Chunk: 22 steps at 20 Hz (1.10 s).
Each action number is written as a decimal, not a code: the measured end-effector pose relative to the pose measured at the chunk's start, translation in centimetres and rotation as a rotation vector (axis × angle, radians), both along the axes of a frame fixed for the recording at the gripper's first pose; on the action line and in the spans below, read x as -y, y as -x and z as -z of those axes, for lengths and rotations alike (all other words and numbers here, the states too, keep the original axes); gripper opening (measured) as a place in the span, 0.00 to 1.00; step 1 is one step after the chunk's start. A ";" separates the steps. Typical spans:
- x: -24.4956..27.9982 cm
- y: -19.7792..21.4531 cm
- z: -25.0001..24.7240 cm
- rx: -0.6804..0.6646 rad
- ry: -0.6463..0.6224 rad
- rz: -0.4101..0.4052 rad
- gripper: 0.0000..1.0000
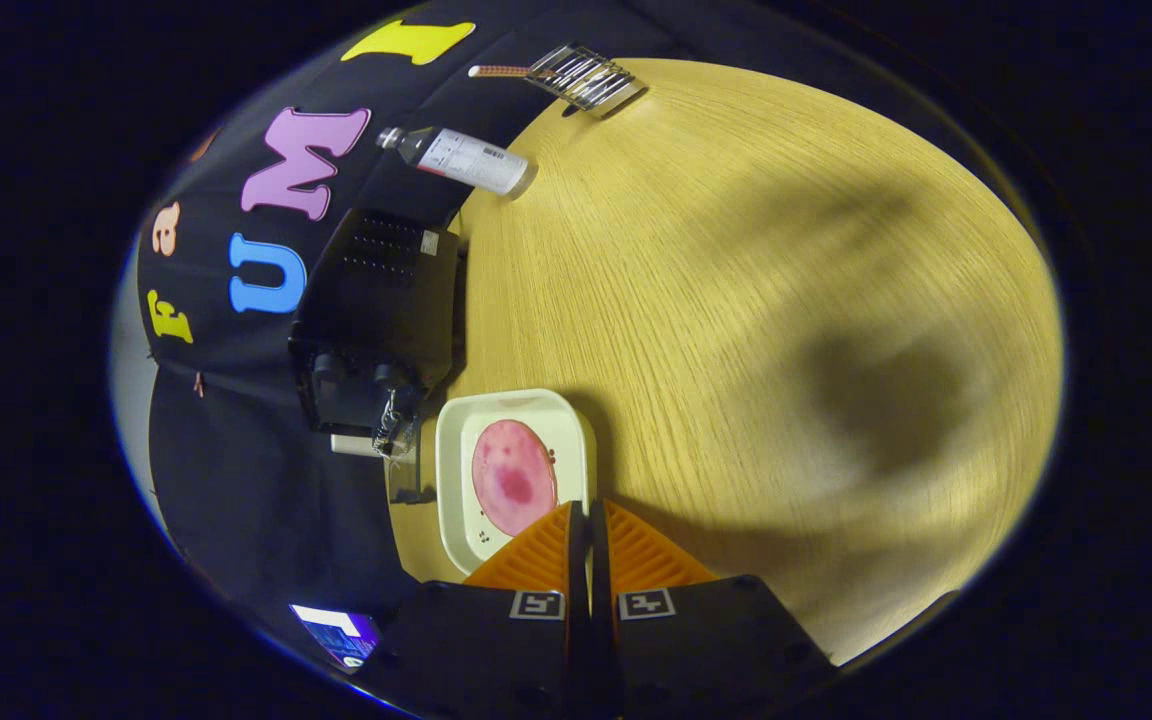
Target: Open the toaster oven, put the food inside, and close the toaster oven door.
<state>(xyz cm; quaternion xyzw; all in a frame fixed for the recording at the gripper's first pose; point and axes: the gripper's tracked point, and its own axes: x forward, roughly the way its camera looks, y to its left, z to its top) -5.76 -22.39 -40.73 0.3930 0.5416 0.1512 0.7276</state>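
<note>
Gripper (588, 512): jaws pressed together with only a thin slit between them, pinching nothing; tips hang over the near rim of the tray.
Food: pink round slice (513, 476), likely ham, lying flat in the tray just ahead of the jaws, not gripped.
Tray (456, 470): white, square, rounded corners, resting on the wooden surface (736, 300); set close by the oven, presumably so the carry is short.
Toaster oven (376, 320): black box against the booth wall, just beyond the tray; whether the door is shut cannot be told from this angle.
Handle: pale bar (354, 444) at the oven's near end, probably the door pull, apart from the jaws.
Stage, judged: start of task; door opening comes first.
Other items: plastic bottle (461, 158) lying on its side and a wire rack (586, 76) beyond the oven, well apart.
Room: broad bare surface to the far side of the tray; tight between oven and tray, where a swinging door may foul the tray's rim.
</note>
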 end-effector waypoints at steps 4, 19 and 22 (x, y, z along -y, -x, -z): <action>-0.5 0.4 -2.4 0.043 0.002 0.035 0.05; -14.4 3.3 -11.0 0.110 -0.019 0.215 0.05; -18.1 3.3 -11.3 0.101 -0.008 0.239 0.05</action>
